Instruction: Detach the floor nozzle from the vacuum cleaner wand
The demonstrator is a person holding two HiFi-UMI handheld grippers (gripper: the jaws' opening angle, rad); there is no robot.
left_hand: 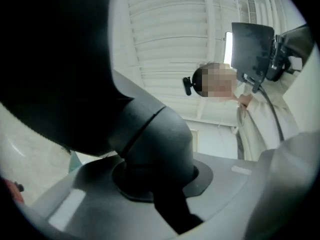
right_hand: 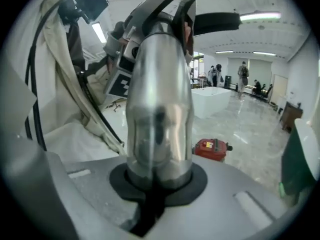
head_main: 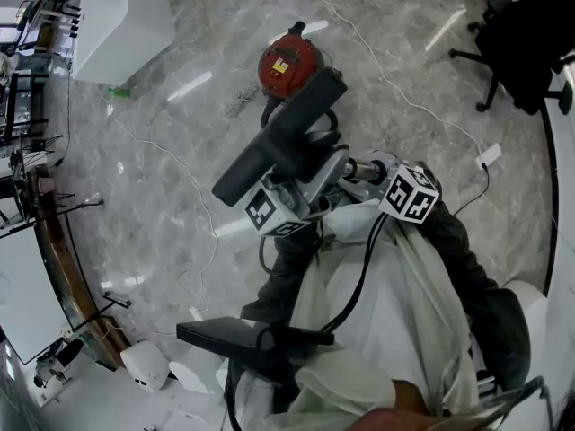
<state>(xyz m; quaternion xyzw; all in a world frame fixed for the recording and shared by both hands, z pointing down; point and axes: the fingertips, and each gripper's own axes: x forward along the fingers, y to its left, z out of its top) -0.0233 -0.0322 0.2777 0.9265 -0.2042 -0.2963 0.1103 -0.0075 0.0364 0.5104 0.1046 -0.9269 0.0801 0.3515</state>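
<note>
The dark grey floor nozzle (head_main: 278, 137) is held up over the floor, its long bar slanting from lower left to upper right. Its neck (left_hand: 155, 139) sits between the jaws of my left gripper (left_hand: 160, 184), which is shut on it. In the head view the left gripper (head_main: 305, 178) is just under the bar. The silver wand (head_main: 359, 169) runs right from the nozzle. My right gripper (head_main: 373, 173) is shut on the wand (right_hand: 157, 114), which fills the right gripper view between the jaws (right_hand: 157, 181). The nozzle (right_hand: 215, 21) shows at the wand's far end.
The red vacuum cleaner body (head_main: 289, 61) lies on the marble floor beyond the nozzle, with a white cable (head_main: 386, 79) trailing right to a plug (head_main: 490, 155). A white counter (head_main: 121, 16) stands far left, a black office chair (head_main: 503, 43) far right. The person's pale coat (head_main: 386, 330) fills the foreground.
</note>
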